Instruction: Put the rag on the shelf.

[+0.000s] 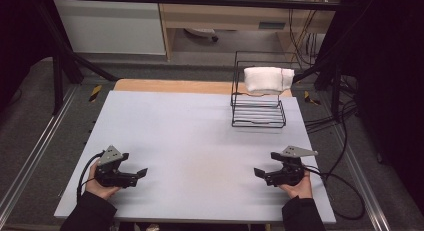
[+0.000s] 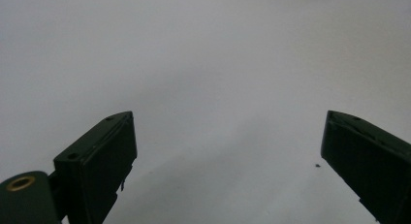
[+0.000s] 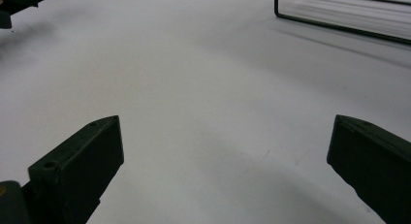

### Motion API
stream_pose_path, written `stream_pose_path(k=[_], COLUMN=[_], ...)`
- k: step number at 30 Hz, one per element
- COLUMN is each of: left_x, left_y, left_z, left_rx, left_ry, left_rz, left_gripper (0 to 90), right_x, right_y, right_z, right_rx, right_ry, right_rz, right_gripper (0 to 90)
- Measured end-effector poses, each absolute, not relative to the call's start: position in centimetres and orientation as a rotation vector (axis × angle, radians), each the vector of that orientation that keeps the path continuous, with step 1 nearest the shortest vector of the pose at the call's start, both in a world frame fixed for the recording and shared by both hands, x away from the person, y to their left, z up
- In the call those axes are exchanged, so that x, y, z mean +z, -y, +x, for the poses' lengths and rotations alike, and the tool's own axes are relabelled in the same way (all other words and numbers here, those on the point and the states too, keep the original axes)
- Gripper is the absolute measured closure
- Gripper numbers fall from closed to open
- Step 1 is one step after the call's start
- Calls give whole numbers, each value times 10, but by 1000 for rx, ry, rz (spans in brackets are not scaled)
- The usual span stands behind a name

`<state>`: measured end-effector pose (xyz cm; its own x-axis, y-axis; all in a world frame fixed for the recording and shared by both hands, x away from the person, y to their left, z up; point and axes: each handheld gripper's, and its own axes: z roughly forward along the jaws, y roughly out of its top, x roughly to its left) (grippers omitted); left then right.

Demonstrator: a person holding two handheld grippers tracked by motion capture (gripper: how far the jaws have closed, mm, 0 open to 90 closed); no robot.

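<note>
A folded white towel (image 1: 268, 79) lies on the upper shelf of a black wire rack (image 1: 258, 113) at the back right of the white table (image 1: 200, 136). My left gripper (image 1: 135, 164) rests low over the table's front left, held by a hand, its jaws pointing right. In the left gripper view the left gripper (image 2: 229, 116) is open over bare white surface. My right gripper (image 1: 266, 163) sits at the front right, jaws pointing left. The right gripper (image 3: 227, 120) is open, nothing between its jaws, and the rack's base (image 3: 339, 21) lies ahead at the upper right.
Cables (image 1: 340, 141) trail off the table's right edge. Black frame posts (image 1: 57, 76) stand at the back left and right. A wooden strip (image 1: 170, 86) borders the table's far edge. Part of the other gripper (image 3: 14, 6) shows at the top left of the right gripper view.
</note>
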<state>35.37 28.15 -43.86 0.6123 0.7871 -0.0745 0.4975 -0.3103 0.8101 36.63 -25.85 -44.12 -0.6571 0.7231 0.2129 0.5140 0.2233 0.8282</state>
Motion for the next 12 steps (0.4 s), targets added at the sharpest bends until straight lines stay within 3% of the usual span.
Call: stream_pose_path(k=[12], left_x=[-440], left_y=[-283], left_z=[351], left_rx=[427], left_ry=[-1012], left_rz=[1984], left_gripper=[60], right_x=[-448], right_y=[260], right_z=[362], right_rx=[1396], right_ry=[-2306], right_rz=[1172], right_gripper=[4])
